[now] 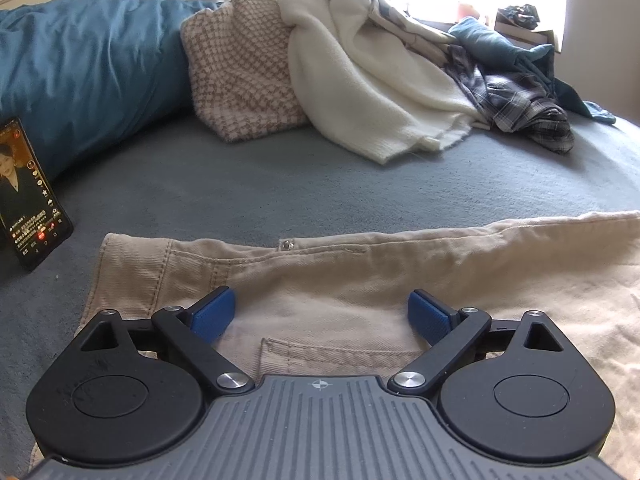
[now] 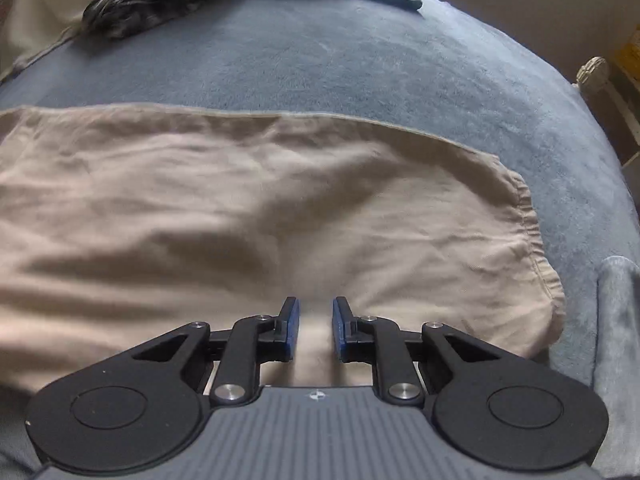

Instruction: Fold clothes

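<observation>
Beige trousers (image 1: 360, 280) flat on grey-blue bedspread (image 1: 240, 184), left gripper (image 1: 320, 316) spread wide over waistband (lower centre), right gripper (image 2: 316, 328) narrowly parted, gripping nothing

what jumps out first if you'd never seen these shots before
The beige trousers laid flat across the near side of the grey-blue bed, with the left gripper wide open over the waistband end and the right gripper narrowly open over the leg end. Behind, a heap of unfolded clothes sits under the bright window, and a lit phone leans at far left.
</observation>
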Demonstrator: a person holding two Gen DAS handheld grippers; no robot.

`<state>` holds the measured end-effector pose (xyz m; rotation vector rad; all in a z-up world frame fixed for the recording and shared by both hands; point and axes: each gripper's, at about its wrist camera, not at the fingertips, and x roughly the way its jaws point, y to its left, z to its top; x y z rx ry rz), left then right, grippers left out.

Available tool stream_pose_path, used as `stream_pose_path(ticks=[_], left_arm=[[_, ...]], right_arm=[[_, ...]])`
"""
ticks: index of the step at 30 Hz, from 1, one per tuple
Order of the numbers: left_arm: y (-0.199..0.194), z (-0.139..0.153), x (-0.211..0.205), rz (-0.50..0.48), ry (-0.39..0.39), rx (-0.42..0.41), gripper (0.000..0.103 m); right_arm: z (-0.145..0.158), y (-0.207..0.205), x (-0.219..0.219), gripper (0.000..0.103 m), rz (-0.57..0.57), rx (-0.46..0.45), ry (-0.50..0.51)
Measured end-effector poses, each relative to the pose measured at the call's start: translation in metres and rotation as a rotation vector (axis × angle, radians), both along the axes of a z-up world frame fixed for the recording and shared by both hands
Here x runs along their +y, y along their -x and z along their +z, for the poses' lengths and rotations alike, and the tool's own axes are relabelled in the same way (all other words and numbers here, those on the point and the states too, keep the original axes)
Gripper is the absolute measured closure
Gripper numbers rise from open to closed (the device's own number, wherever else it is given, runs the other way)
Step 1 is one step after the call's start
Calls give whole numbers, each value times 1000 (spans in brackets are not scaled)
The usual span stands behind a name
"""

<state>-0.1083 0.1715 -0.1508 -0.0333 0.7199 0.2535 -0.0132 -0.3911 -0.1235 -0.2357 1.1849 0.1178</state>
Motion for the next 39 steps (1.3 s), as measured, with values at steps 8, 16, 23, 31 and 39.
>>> stream_pose_path(ticks=[8, 16, 23, 31, 39], left_arm=[[-4, 0, -4, 10, -43, 18, 4], [-1, 10, 3, 34, -61, 34, 5], [31, 48, -37, -192, -143, -99, 4], [64, 9, -108, -546, -171, 47, 4], [78, 26, -89, -543, -129, 12, 4]], right_arm=[[7, -47, -4, 85, -67, -98, -48], [4, 28, -71, 83, -207, -82, -117], [37, 61, 5, 83, -145, -195, -260], [13, 76, 97, 83, -51, -170, -268], [14, 101, 140, 83, -13, -184, -233]])
